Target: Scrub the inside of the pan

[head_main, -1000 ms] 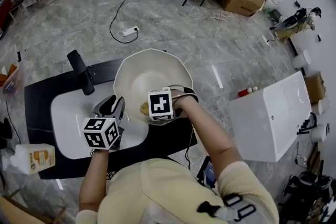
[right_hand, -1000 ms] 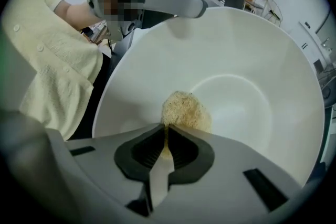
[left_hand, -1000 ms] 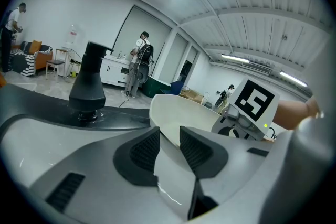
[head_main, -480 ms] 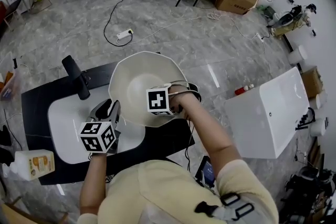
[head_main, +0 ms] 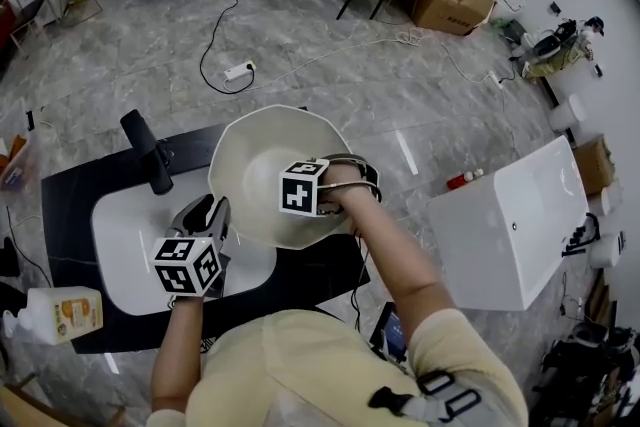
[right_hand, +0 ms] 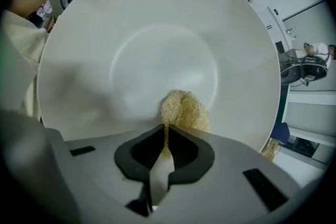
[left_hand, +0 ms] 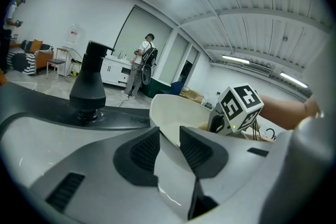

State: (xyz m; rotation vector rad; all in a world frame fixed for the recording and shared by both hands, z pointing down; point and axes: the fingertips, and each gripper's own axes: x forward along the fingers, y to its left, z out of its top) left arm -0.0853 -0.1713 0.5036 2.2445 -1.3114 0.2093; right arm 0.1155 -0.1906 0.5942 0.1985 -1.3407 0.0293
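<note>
A white, wide pan [head_main: 258, 155] hangs tilted over the sink. My left gripper [head_main: 212, 213] is shut on the pan's near-left rim, and the white edge runs between its pads [left_hand: 169, 140]. The right gripper [head_main: 300, 201] reaches into the pan from the near side. It is shut on a yellow scrubbing pad [right_hand: 184, 109], which presses against the pan's inner wall [right_hand: 157, 44] below the flat bottom. From the head view the pad is hidden under the right gripper's marker cube. The left gripper view shows the pan [left_hand: 173, 108] with the right gripper's cube behind it.
A white sink basin [head_main: 120, 237] is set in a black counter [head_main: 70, 187], with a black faucet [head_main: 148, 153] at its far side. A soap bottle [head_main: 60, 310] lies at the left. A white cabinet [head_main: 510, 225] stands to the right. A cable and power strip [head_main: 240, 70] lie on the floor.
The right gripper has slid with the pad a little to the right and up inside the pan, and its cube now hides the pad. The left gripper keeps its hold on the rim.
</note>
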